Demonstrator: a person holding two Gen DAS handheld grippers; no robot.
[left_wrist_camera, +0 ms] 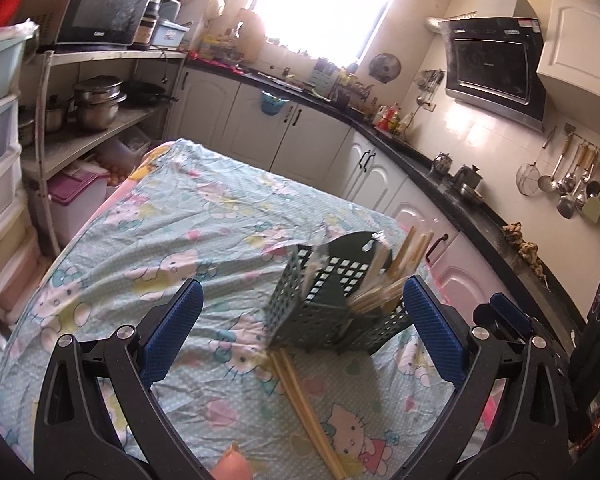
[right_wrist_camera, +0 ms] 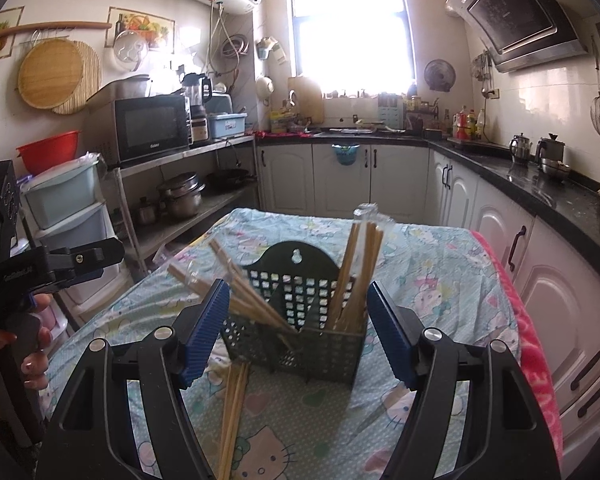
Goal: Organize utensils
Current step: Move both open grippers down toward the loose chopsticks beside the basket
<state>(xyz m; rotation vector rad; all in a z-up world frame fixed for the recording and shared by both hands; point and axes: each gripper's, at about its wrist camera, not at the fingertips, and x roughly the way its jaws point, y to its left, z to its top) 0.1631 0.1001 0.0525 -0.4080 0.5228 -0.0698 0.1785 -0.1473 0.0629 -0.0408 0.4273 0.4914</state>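
Observation:
A dark green perforated utensil holder (left_wrist_camera: 324, 312) (right_wrist_camera: 300, 332) stands on the table, with wooden chopsticks (right_wrist_camera: 356, 276) upright in its right compartment and more chopsticks (right_wrist_camera: 240, 292) leaning left out of the other. A loose bundle of chopsticks (left_wrist_camera: 304, 400) (right_wrist_camera: 234, 412) lies on the cloth in front of it. My left gripper (left_wrist_camera: 300, 320) is open and empty, just short of the holder. My right gripper (right_wrist_camera: 300, 328) is open and empty, its pads either side of the holder's front.
The table has a Hello Kitty cloth (left_wrist_camera: 160, 240) (right_wrist_camera: 432, 264). White cabinets and a black counter (right_wrist_camera: 540, 192) run along the right. A shelf with pots (right_wrist_camera: 180, 196) and plastic drawers (left_wrist_camera: 0, 160) stands at the left. The other gripper's handle (right_wrist_camera: 40, 268) shows at left.

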